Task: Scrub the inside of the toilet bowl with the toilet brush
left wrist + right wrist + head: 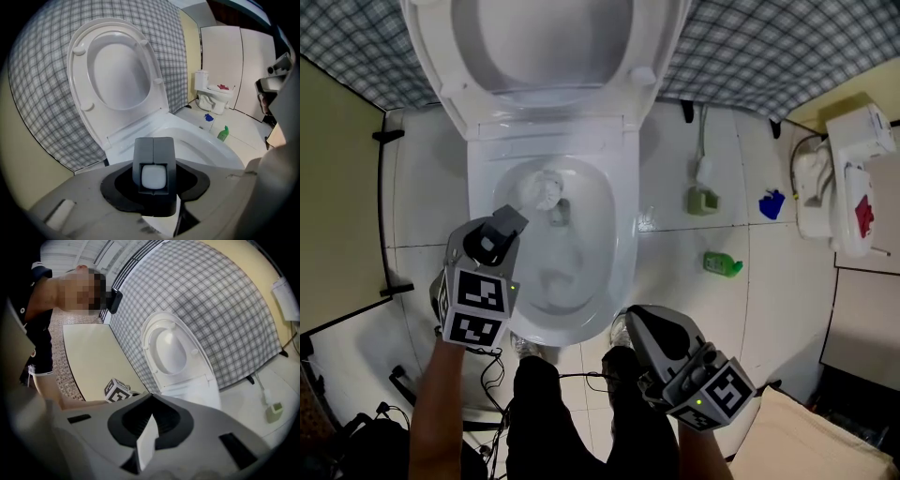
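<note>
The right gripper (630, 319), nearest, hangs clenched and empty beside the toilet bowl's (617, 246) near right rim. The left gripper (508, 223) grasps the toilet brush (546, 191), whose head sits inside the bowl's far part. Beyond, the lid (553, 42) stands raised.

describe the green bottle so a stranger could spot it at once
Start at the toilet and look at the tiled floor on its right. Three small things sit there, and the bottle is the one nearest the person. It is bright green, unlike the pale holder and the blue thing nearer the wall.
</note>
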Demonstrator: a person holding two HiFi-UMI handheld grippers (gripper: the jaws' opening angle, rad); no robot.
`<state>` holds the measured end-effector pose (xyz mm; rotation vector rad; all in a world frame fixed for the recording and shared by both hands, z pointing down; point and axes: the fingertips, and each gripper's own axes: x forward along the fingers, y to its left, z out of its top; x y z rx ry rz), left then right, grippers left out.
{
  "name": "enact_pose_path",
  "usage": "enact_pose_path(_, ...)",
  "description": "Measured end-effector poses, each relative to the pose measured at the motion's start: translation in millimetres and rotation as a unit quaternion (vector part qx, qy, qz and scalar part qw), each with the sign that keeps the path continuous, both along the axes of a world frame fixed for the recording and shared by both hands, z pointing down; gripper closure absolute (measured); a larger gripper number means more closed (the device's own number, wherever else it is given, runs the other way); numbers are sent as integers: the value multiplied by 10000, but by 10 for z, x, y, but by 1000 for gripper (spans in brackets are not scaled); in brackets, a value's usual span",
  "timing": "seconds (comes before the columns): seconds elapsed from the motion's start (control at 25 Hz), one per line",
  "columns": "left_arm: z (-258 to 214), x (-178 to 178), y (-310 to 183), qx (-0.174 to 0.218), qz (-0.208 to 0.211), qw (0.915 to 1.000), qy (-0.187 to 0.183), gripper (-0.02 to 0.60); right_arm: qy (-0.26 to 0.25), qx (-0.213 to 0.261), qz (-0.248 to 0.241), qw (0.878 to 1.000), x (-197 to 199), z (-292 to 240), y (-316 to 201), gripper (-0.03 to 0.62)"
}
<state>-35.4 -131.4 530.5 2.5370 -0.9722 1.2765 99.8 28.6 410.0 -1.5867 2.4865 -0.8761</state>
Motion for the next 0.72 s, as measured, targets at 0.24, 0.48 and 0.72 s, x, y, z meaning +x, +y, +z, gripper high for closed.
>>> enact_pose_path(0.24, 270, 354, 36, -93, 232, 9997, -7, 391, 65, -50, 201, 9998, 182, 51, 101, 594)
enact_pose_path(0.48, 268, 344, 210, 88, 210, 9997, -77, 391, 34, -86, 346, 9994, 301, 64, 194, 594)
enact_pose_path(0.72, -111, 32, 295, 567, -28, 9977, -361, 391, -69, 4, 313, 9995, 276, 0, 220, 594)
